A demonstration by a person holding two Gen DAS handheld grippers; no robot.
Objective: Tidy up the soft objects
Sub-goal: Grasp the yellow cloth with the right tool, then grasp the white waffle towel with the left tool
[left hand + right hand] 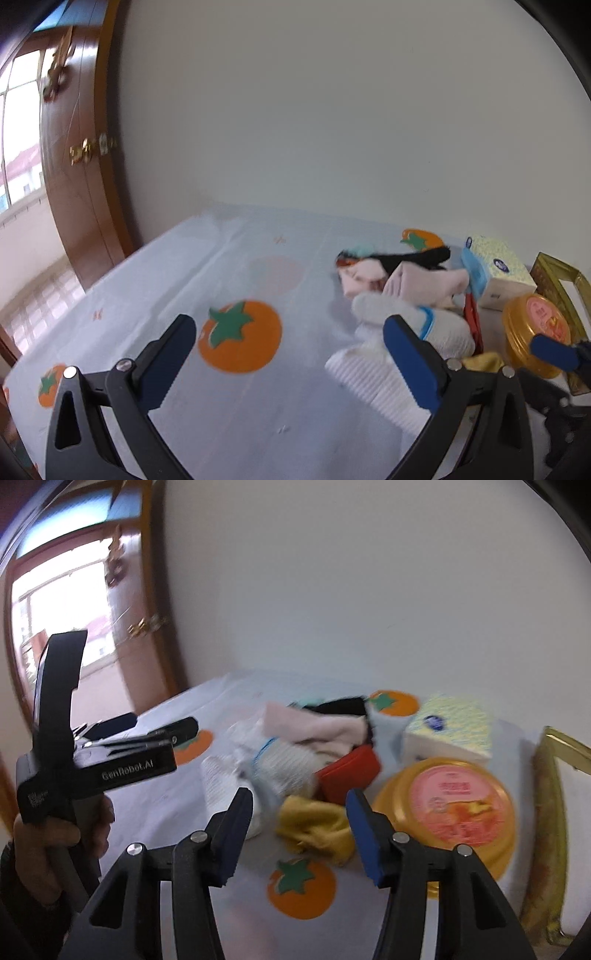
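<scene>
We see the pile of socks (295,734) heaped on the counter (258,406) near the wall, pink and black ones on top, white ribbed socks (373,373) spilling toward us, and a yellow sock (314,827) lying just in front of the heap. Our right hand-held gripper (299,834) hangs over that yellow sock with its jaws spread and nothing between them. The left hand-held gripper (291,350) is also spread wide, empty, its right finger in front of the white socks. Beside the pile sit a red pouch (349,775), a tissue box (448,725) and a yellow lidded tub (447,805), with a gold-framed object (550,812) at the far right. The tablecloth (240,336) shows orange persimmons.
</scene>
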